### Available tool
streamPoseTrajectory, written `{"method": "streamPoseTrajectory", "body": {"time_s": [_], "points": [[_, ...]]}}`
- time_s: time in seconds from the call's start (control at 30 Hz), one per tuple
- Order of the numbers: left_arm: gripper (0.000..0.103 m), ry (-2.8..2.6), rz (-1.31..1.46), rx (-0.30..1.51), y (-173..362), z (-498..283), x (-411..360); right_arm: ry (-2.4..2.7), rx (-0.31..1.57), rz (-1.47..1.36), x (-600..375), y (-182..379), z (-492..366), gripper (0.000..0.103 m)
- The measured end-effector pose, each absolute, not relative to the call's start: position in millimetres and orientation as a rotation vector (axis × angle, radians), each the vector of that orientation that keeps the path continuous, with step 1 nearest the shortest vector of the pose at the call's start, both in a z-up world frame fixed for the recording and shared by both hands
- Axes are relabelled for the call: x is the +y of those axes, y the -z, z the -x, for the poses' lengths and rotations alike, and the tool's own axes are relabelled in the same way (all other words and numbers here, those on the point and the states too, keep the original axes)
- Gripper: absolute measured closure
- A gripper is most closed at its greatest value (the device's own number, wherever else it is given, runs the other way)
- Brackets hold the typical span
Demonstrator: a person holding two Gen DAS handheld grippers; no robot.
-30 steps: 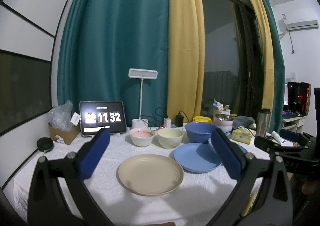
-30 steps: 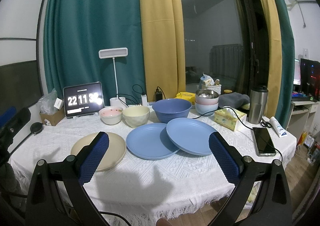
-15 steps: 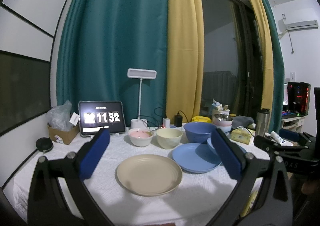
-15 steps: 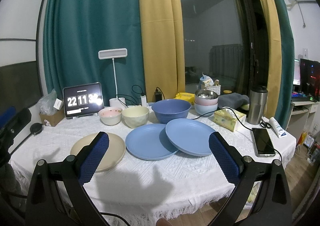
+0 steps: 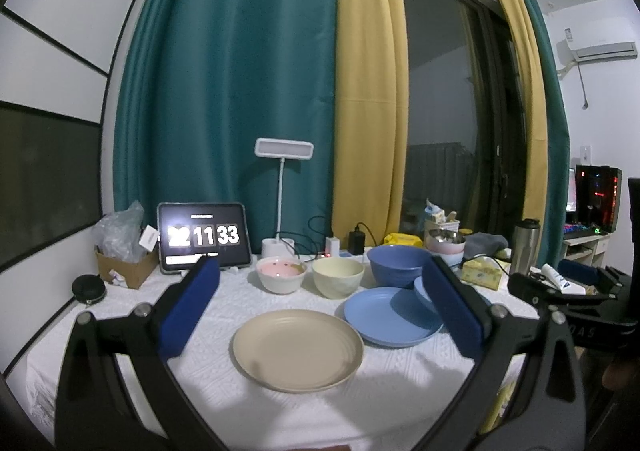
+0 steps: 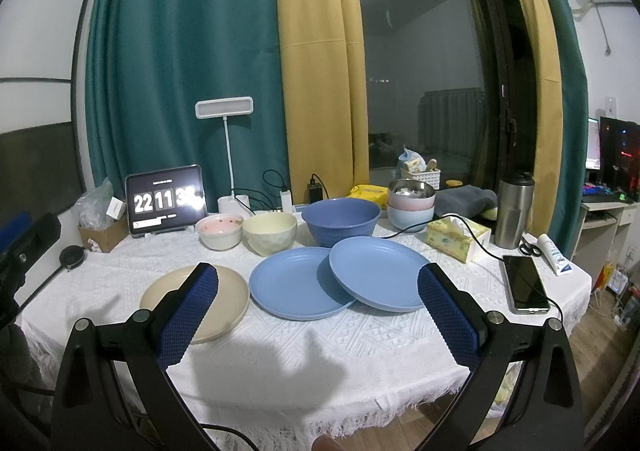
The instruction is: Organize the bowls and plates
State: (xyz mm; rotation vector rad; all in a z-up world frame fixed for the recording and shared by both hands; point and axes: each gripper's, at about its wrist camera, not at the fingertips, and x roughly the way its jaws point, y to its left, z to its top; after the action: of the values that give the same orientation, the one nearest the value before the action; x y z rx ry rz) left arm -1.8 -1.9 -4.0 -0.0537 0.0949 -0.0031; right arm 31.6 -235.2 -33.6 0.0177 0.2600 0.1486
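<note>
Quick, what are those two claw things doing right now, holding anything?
Left gripper: open, holding nothing.
Right gripper: open, holding nothing.

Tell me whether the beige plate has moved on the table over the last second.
No. The beige plate lies in the same spot relative to the pink bowl and the left blue plate; only the camera view drifted slightly.

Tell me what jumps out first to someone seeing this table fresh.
Three plates lie at the front of the white tablecloth: a beige plate on the left, and two blue plates, the right one overlapping the other's edge. Behind them stand a pink bowl, a cream bowl and a big blue bowl. A tablet clock glows at back left.
</note>
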Motion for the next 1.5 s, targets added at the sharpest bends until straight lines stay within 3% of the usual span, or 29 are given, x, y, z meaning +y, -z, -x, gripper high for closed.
{"method": "streamPoseTrajectory", "body": {"time_s": [0.77,1.5], "points": [[0.001,0.07,0.012,0.149,8,-49,-50,-0.1,0.33,-0.081,-280,53,-71,0.001],[0.001,0.169,-0.043,0.391,45,-168,-120,-0.06,0.474,-0.182,-358,109,-168,0.001]]}}
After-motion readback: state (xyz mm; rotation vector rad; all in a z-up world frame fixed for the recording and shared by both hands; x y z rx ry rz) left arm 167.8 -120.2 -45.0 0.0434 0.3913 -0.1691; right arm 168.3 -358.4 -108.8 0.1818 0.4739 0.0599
